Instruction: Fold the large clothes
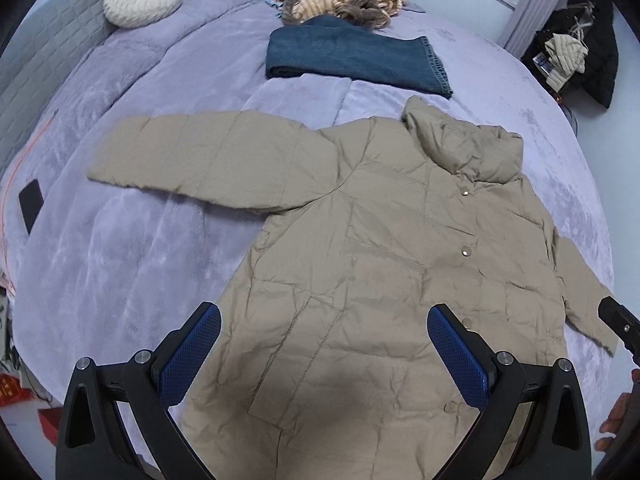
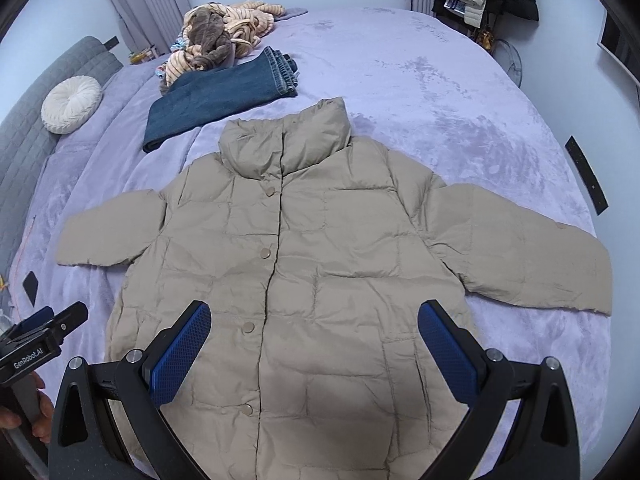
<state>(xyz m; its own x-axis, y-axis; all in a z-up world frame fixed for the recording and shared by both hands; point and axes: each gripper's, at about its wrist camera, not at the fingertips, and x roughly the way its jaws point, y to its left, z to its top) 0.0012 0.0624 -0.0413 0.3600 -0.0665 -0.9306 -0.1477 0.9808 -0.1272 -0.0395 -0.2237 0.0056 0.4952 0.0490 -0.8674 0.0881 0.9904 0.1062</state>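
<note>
**Puffer jacket laid flat, both grippers wide open above the hem**

Spread front-up across the lavender bedspread (image 2: 460,92): a beige puffer jacket (image 2: 304,248), snapped shut, collar toward the top of the frame, both sleeves stretched out to the sides. Filling centre and lower centre of the right wrist view; shifted toward the right half of the left wrist view, with one sleeve (image 1: 192,156) reaching to the left of the frame.

Probably light for its bulk, soft and springy, with a smooth shell likely to slip between pads and puff back after a crease. Best taken, by this reading, at a sleeve cuff or at a hem corner, pinching through both layers at a quilted seam rather than on a padded panel.

Left gripper (image 1: 324,356): jaws spread wide, blue pads well apart, nothing between them, hovering over the lower front of the jacket; contact with fabric not evident. Right gripper (image 2: 314,352): likewise spread wide and empty, poised above the lower placket and its snaps.

Further up the frame, apart from the jacket: folded jeans (image 2: 216,96), a heap of striped plush fabric (image 2: 224,36), a round white cushion (image 2: 72,104).
</note>
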